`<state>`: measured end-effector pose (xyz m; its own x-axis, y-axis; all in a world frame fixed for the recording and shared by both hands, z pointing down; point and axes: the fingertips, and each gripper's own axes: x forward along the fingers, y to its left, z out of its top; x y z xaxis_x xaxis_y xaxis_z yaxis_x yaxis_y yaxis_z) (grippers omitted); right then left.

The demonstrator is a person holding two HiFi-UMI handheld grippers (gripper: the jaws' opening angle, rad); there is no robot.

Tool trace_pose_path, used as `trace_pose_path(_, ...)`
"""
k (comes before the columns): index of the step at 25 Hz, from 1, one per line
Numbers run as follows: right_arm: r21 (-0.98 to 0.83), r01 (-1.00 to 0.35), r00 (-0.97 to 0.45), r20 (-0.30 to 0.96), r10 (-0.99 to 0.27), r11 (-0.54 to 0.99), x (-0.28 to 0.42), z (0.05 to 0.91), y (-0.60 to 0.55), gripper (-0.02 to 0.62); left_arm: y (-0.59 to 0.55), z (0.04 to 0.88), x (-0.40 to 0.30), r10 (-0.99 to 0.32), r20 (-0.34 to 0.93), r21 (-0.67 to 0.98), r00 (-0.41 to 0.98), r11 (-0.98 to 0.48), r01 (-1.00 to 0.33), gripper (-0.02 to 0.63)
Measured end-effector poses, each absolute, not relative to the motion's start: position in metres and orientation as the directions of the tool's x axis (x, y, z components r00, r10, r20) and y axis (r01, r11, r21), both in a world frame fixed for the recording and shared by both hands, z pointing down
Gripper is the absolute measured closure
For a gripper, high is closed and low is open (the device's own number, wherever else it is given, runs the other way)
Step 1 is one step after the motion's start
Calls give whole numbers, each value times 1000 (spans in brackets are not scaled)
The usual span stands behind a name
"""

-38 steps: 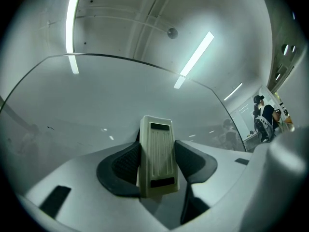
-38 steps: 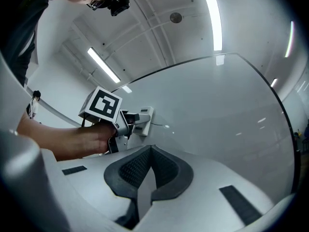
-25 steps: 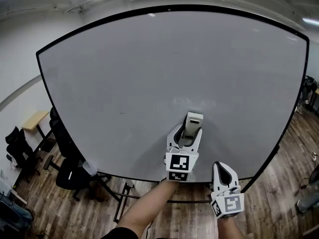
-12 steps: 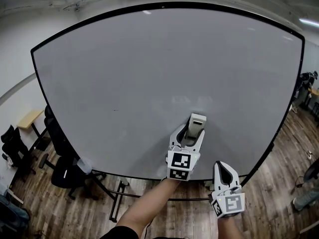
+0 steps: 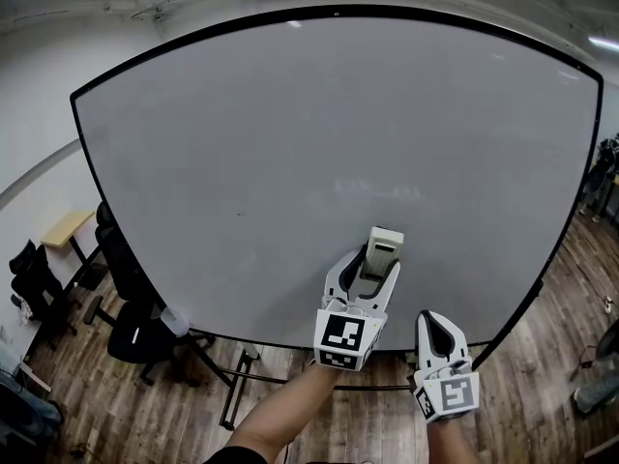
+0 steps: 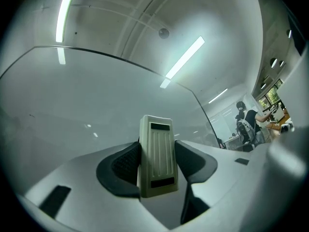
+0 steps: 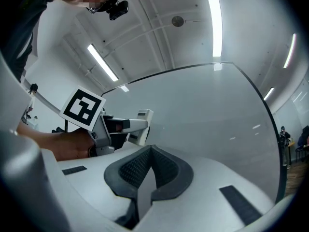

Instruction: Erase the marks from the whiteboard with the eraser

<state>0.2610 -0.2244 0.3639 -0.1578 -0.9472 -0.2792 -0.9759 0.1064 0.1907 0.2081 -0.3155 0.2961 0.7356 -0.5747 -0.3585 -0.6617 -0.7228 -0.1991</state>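
The large whiteboard [image 5: 290, 133] fills the head view; a faint smudged mark [image 5: 382, 191] remains just right of its middle and a tiny dot [image 5: 240, 214] lies to the left. My left gripper [image 5: 370, 262] is shut on the beige eraser [image 5: 384, 243], holding it near the board's lower part, below the smudge. In the left gripper view the ribbed eraser [image 6: 156, 144] stands clamped between the dark pads. My right gripper [image 5: 432, 325] hangs lower right, shut and holding nothing; its view shows the jaws [image 7: 149, 166] closed and the left gripper with the eraser [image 7: 142, 122] to the left.
The board stands on a wheeled frame [image 5: 237, 385] over a wooden floor. Black office chairs [image 5: 131, 332] and a small desk [image 5: 63, 230] stand at the left. A person [image 6: 248, 124] is far off in the left gripper view.
My left gripper has drawn the eraser slightly down, away from the faint smudge. The right gripper stays where it was.
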Motion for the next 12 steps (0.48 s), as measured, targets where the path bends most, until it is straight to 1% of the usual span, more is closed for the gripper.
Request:
trace_pose_path(5,210,-962,-233,-292,-928,176,229,339,-221,575,-313,293,170,-603,-373,-208,706,-687,-696,359)
trace_pose_path(9,246,-944,-290,-298,-909,220,201,329,-230,575,-316,290,133,-650,-402,-151,645,-647,-747,359)
trace_pose_path(12,258,-936,-312,-301,-901,238,187,328,-244,575,-326,299,106,-688,-399,-132,607,-612,-780,358)
